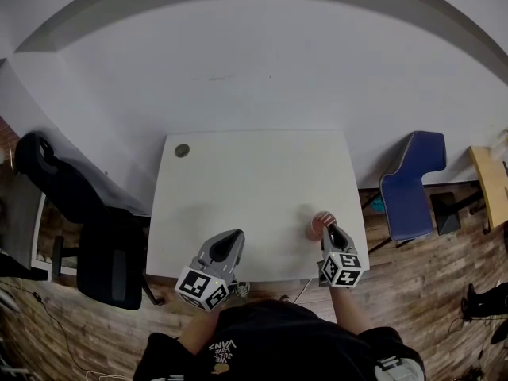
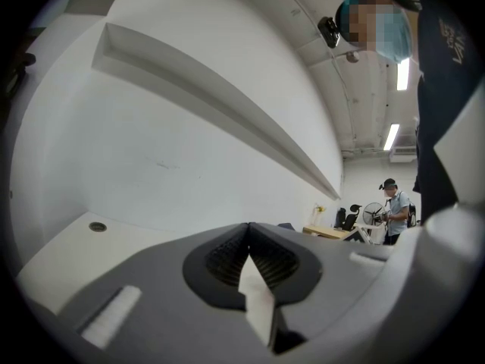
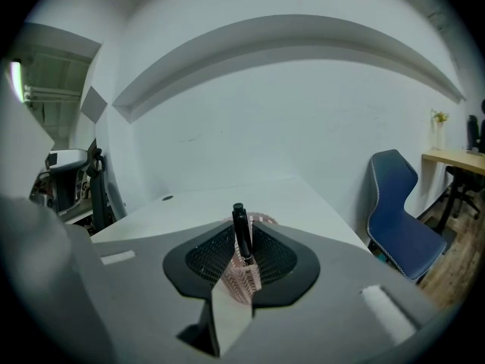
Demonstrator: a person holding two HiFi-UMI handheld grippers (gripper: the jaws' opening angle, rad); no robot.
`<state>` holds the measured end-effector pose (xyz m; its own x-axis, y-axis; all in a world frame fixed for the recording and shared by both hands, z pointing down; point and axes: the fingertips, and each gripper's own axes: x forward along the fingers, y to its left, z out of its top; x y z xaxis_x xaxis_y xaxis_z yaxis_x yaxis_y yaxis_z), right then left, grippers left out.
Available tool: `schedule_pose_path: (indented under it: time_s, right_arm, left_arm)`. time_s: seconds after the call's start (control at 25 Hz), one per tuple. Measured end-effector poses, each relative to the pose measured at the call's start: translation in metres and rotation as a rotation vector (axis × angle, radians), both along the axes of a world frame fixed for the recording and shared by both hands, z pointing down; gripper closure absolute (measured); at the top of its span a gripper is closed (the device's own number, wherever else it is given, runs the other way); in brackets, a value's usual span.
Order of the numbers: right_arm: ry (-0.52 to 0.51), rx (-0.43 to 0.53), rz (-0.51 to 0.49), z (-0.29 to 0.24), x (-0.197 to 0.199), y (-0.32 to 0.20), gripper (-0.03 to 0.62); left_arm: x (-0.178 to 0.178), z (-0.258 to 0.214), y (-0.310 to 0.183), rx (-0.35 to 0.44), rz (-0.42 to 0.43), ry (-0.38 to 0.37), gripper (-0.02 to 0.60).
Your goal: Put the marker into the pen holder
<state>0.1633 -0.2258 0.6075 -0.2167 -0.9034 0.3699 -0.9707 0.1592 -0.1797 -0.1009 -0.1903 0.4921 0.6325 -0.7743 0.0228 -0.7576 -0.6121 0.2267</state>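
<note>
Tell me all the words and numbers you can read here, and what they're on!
"VANS": upside down on the person's black shirt.
The smaller lines beside it on the shirt are too small to read.
The left cube and right cube carry only black-and-white squares, no letters.
On the marker and pen holder there is no print I can read.

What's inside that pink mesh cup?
A black marker stands upright in the pink mesh pen holder, top poking out. Its lower end and the holder's bottom are covered.
</note>
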Motion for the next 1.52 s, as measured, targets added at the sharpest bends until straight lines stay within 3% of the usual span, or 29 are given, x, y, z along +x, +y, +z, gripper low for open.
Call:
schedule_pose_path:
  time_s: [0.48, 1.2, 1.52]
  right_arm:
    - [-0.007, 0.041, 0.01, -0.02, 0.002, -0.001, 0.542]
    - [-0.043, 0.214, -0.005, -0.11, -0.004, 0.007, 0.545]
    - [-0.065, 0.274, -0.036, -0.141, -0.011, 0.02, 0.592]
  left_arm:
    - [0.002, -0.001, -0.001, 0.001, 0.011, -0.003, 0.529]
    - [0.009, -0.007, -0.004, 0.011, 0.031, -0.009, 0.529]
    - [0.014, -0.009, -0.003, 0.011, 0.032, -0.011, 0.529]
